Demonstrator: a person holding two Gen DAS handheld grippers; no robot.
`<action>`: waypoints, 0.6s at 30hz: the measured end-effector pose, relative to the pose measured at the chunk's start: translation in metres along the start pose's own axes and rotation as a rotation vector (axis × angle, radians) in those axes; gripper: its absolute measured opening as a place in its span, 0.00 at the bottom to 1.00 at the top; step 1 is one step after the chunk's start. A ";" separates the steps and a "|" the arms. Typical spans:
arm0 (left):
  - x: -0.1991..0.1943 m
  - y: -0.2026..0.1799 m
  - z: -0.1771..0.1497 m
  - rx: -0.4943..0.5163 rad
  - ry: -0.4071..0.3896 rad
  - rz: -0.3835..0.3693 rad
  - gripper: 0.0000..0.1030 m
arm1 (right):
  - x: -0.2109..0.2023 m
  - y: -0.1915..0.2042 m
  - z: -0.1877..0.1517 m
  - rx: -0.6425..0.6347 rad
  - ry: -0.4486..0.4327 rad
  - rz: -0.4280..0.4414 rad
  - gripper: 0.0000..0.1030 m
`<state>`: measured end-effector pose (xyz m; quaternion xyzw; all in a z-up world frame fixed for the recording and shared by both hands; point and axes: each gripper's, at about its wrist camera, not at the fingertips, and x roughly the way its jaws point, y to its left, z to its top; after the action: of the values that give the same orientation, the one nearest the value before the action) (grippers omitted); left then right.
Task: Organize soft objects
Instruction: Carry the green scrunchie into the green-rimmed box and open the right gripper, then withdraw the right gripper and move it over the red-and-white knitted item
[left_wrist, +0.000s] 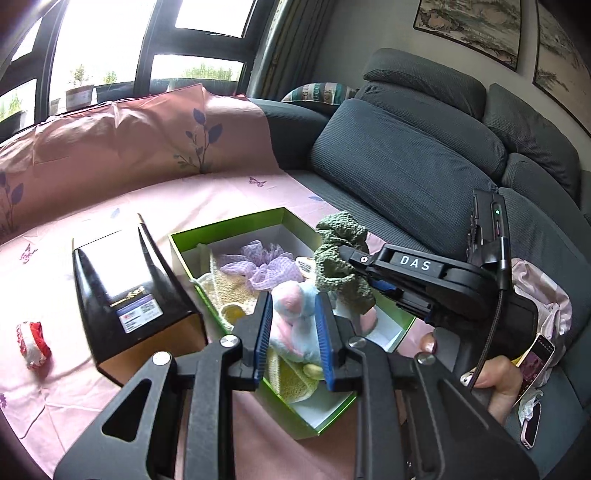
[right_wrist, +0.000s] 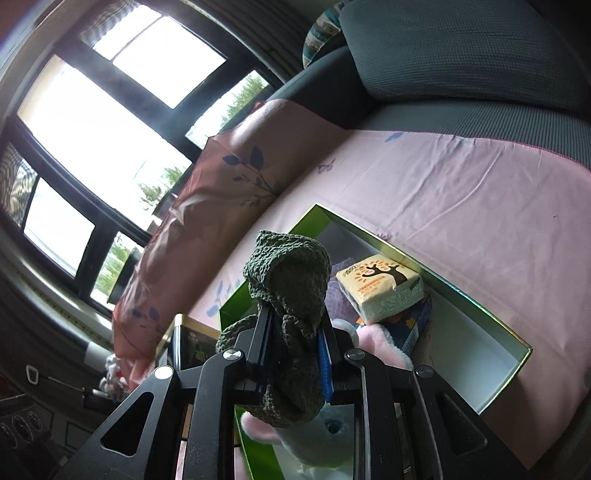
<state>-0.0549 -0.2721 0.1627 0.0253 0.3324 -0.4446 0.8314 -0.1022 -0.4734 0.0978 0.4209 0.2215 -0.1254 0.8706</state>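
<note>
We hold our left gripper (left_wrist: 293, 332) low at six o'clock, angled downward, jaws near shut with nothing gripped. Our right gripper (left_wrist: 349, 271) reaches in from three o'clock, pads clasping green knit; our fingers (left_wrist: 491, 380) wrap its handle.
</note>
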 end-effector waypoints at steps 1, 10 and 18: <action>-0.007 0.006 -0.001 -0.011 -0.007 0.009 0.23 | -0.002 0.000 0.000 -0.001 -0.005 0.006 0.36; -0.064 0.060 -0.030 -0.038 -0.052 0.211 0.75 | -0.017 0.036 -0.012 -0.109 -0.054 0.030 0.81; -0.104 0.123 -0.059 -0.150 -0.073 0.377 0.82 | -0.037 0.089 -0.031 -0.288 -0.128 0.030 0.84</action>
<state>-0.0331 -0.1033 0.1456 0.0091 0.3237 -0.2555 0.9110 -0.1067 -0.3932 0.1594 0.2861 0.1748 -0.1058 0.9362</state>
